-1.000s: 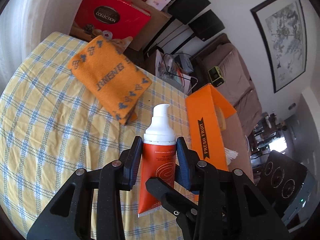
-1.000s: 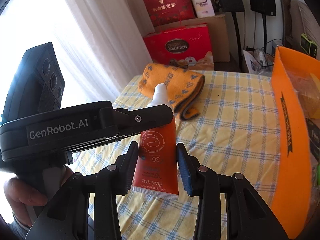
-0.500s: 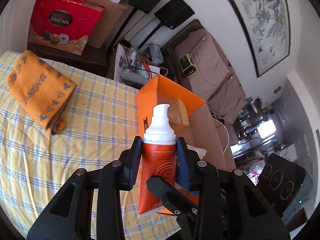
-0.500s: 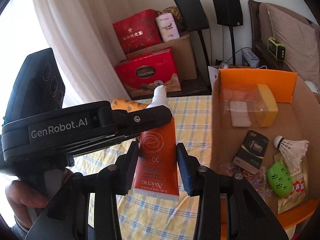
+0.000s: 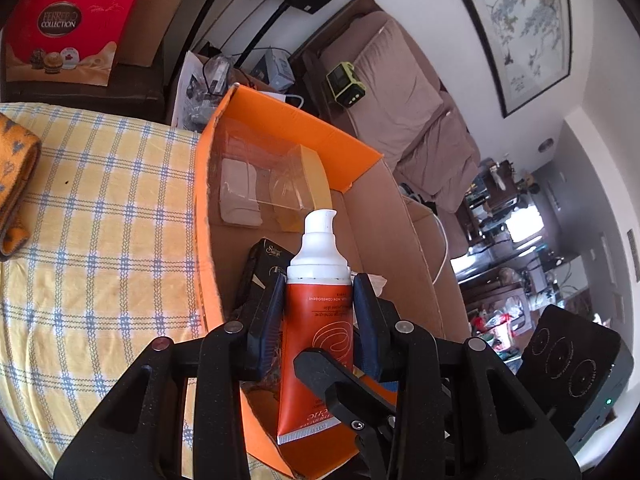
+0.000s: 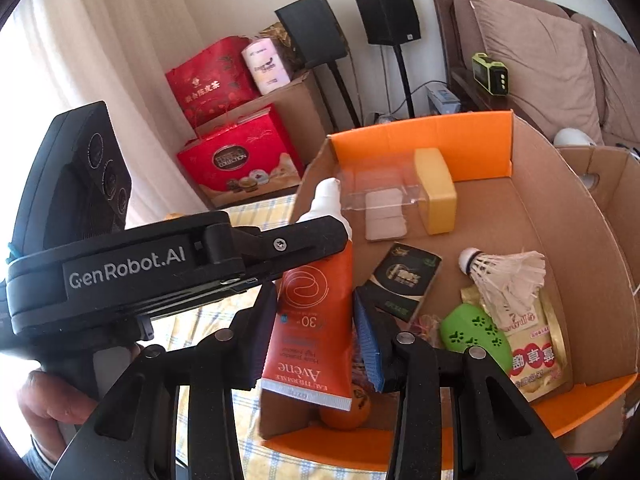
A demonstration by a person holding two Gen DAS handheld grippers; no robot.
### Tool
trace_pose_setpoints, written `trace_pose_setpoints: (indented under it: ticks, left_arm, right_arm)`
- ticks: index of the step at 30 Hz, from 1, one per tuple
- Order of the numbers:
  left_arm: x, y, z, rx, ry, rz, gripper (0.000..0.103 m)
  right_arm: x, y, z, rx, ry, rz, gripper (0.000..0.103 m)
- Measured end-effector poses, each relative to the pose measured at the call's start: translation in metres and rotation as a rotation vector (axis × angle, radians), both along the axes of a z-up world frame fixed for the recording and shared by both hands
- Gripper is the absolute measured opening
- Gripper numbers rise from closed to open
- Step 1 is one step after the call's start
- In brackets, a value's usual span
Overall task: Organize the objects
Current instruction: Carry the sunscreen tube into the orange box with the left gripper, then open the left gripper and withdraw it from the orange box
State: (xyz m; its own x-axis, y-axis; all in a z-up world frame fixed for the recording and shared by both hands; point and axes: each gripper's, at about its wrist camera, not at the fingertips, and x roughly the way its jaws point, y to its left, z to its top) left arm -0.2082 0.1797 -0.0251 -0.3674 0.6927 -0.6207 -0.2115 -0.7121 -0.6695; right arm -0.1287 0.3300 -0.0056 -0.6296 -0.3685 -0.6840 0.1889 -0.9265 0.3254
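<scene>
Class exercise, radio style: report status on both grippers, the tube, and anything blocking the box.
Left hand-held gripper and right hand-held gripper both shut on orange tube. Tube held over orange box. Shuttlecock, green case inside; free floor remains.

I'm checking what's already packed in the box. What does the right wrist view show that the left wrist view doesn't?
Only the right wrist view shows the shuttlecock, green holed case, gold snack packet, orange ball and a hand.

Only the left wrist view shows the orange towel and the wall painting.

Both show the tube, gripped by both grippers, the box, the yellow-ended clear case and the black packet.
</scene>
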Motion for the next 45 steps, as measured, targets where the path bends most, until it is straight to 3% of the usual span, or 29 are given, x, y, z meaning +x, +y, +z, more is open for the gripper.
trace_pose_setpoints:
  ticks: [11,13,17,19,21,23,27,39,42,45]
  left_arm:
    - [0.008,0.016,-0.005,-0.129,0.030,-0.042,0.035]
    - [0.014,0.012,0.004,-0.152,0.075,-0.031,0.047]
    - [0.026,-0.001,0.021,-0.190,0.136,-0.018,0.056]
    - [0.031,-0.011,0.027,-0.210,0.160,-0.006,0.068]
    - [0.034,-0.020,0.030,-0.232,0.173,0.009,0.075]
    - [0.035,-0.032,0.031,-0.259,0.177,0.025,0.083]
    - [0.040,-0.053,0.031,-0.300,0.188,0.064,0.094]
    - [0.055,-0.097,0.033,-0.381,0.212,0.123,0.103]
    - [0.058,-0.105,0.032,-0.398,0.213,0.134,0.103]
    - [0.061,-0.112,0.030,-0.414,0.213,0.146,0.103]
  right_arm:
    - [-0.008,0.011,-0.025,0.000,-0.072,-0.005,0.039]
    - [-0.007,0.012,-0.026,-0.001,-0.072,-0.015,0.039]
    - [-0.003,0.016,-0.022,0.018,-0.053,-0.049,0.039]
    - [0.001,0.018,-0.017,0.033,-0.039,-0.071,0.041]
    - [0.005,0.018,-0.012,0.041,-0.026,-0.077,0.047]
    - [0.008,0.016,-0.007,0.062,-0.013,-0.082,0.062]
    - [0.009,0.010,-0.001,0.102,0.004,-0.088,0.071]
    - [0.010,-0.008,0.008,0.144,0.022,-0.068,0.091]
    - [0.011,-0.016,0.010,0.158,0.036,-0.064,0.103]
    - [0.012,-0.022,0.012,0.163,0.039,-0.053,0.103]
